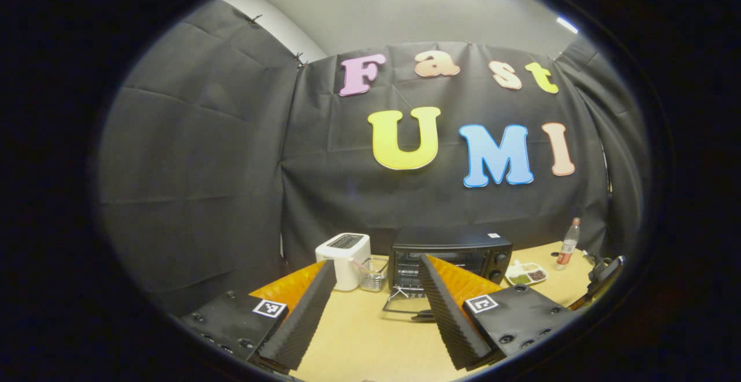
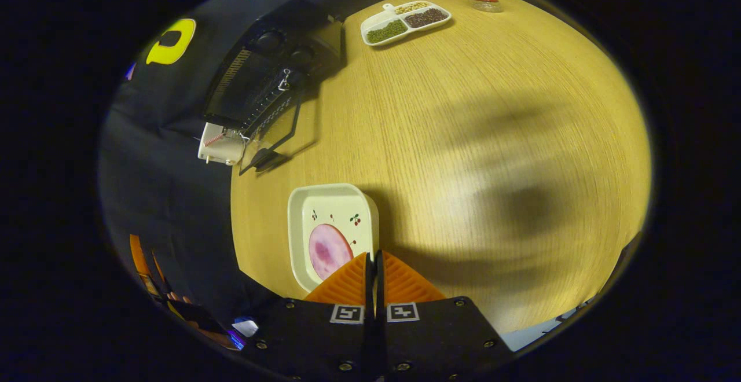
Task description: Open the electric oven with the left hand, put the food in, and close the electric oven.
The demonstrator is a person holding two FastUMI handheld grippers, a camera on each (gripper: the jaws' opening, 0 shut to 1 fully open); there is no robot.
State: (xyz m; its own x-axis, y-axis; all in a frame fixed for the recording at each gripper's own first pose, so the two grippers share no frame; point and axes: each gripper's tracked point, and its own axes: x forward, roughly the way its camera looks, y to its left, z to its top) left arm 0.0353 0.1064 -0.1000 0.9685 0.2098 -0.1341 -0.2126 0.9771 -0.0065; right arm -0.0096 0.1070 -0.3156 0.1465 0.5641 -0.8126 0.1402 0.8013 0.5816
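The electric oven [image 1: 450, 257] stands at the table's back with its glass door [image 2: 271, 133] dropped open, so we judge step 1 done. Our left gripper [image 1: 376, 295] is spread wide and empty; the right gripper [image 2: 374, 266] pinches the rim of the food dish [image 2: 333, 234] (ham slice inside). Next: carry it into the oven.

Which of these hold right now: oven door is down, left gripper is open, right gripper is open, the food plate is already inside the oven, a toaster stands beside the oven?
1. The oven door is down. True.
2. The left gripper is open. True.
3. The right gripper is open. False: its fingers are together at the edge of the plate.
4. The plate is inside the oven. False: it sits on the table.
5. A white toaster stands beside the oven. True.
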